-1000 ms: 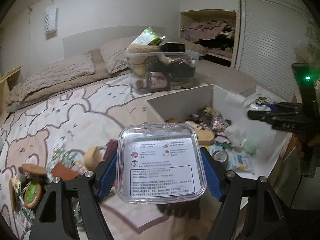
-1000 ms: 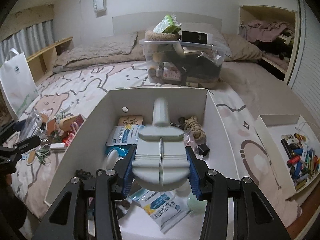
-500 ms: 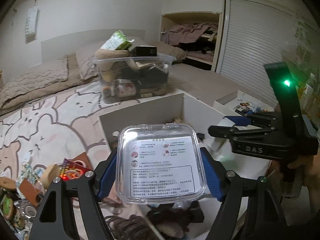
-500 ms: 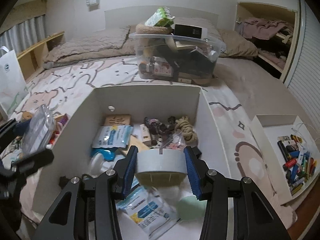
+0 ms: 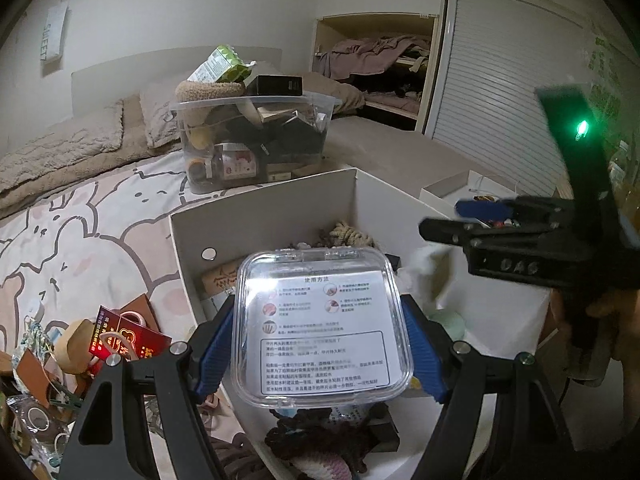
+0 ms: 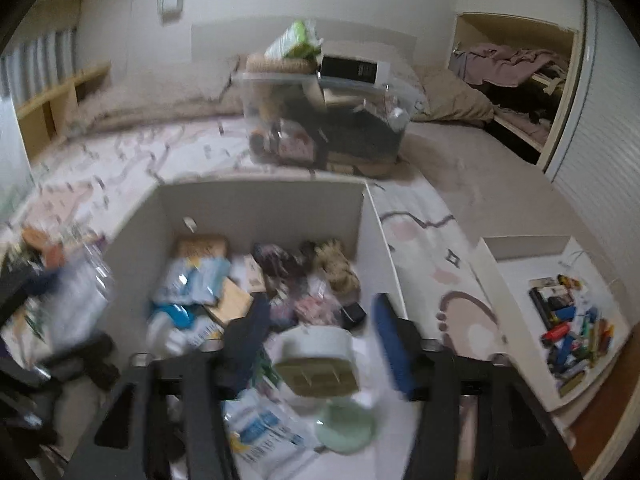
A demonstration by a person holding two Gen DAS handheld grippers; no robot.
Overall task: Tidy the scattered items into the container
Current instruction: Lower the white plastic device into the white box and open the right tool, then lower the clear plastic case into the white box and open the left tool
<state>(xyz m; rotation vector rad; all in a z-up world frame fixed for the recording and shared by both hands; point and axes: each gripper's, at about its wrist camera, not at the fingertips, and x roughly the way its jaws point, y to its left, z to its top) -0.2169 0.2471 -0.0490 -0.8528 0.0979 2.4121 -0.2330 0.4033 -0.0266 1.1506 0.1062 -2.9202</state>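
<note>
While the bed (image 5: 100, 216) with its cartoon bear sheet fills most of both views, a big white box (image 5: 260, 204) sits on its near part and is the container for the loose things. Far behind it on the bed stands a clear tub (image 5: 256, 140) packed full, with a green packet and a black box on top. To the right of the white box in the right wrist view lies a low white tray (image 6: 520, 280) with small bright things in it. Inside the white box are rope, blue and white packets (image 6: 196, 280), a dark knitted thing and a pale green round lid (image 6: 346, 426). On the sheet to the left of the box lies a heap of loose things (image 5: 100, 344), with a red packet on top. The left gripper (image 5: 318, 332) has its blue jaws closed tight on a clear plastic case (image 5: 322, 324) with a paper label, held up above the near left edge of the white box. The right gripper (image 6: 320, 344) is blurred, and its jaws are spread wide with nothing in them. Between them, not touching either jaw, is a round white thing (image 6: 316, 360) over the near part of the box.
</note>
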